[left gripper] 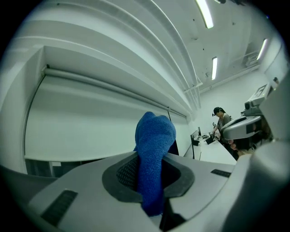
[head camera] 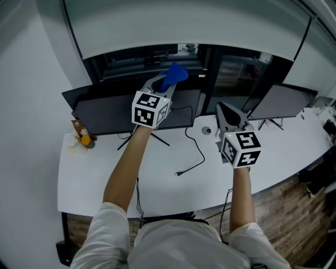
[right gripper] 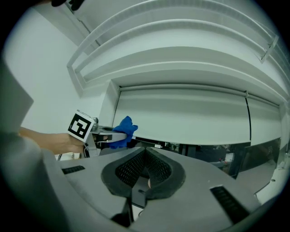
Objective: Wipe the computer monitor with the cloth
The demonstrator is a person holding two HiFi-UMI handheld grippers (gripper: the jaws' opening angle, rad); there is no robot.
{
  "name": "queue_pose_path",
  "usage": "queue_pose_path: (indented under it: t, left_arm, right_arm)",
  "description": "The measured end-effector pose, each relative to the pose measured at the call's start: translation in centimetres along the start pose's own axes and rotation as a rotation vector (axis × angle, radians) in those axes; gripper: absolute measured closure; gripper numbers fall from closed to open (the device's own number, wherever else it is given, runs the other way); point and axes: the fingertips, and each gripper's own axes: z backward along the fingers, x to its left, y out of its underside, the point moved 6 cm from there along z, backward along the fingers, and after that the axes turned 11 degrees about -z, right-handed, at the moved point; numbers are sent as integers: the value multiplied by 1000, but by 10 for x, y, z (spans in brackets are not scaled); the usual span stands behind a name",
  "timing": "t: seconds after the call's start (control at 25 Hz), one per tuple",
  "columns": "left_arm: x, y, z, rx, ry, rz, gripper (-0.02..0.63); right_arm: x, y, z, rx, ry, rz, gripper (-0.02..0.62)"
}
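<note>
The left tongs (head camera: 166,85) were clamped tight on a blue cloth (head camera: 176,72), which bulged past the jaws at upper centre of the head view, just above the monitor (head camera: 105,113). The right tongs (head camera: 227,116) were closed on nothing, at centre right over the desk (head camera: 131,176). The cloth looked soft, light and floppy, so a pinch on its bunched middle should leave a loose pad for wiping.

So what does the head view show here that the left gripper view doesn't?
Head view only: the monitor, white desk, loose cable and right gripper. Left gripper view only: ceiling lights, a person standing far off, and the jaws closed on the blue cloth up close. Both: the blue cloth in the left gripper.
</note>
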Motion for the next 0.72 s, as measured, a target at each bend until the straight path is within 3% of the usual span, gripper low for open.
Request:
queue_pose_path:
  t: [0.2,0.72]
  left_arm:
    - [12,0,61,-5,-70,26,532]
    - [29,15,213,27,-186,-51,532]
  right_arm:
    - [20,-4,5,-26,-4,32,580]
    - [80,6,2,-7,-52,87,581]
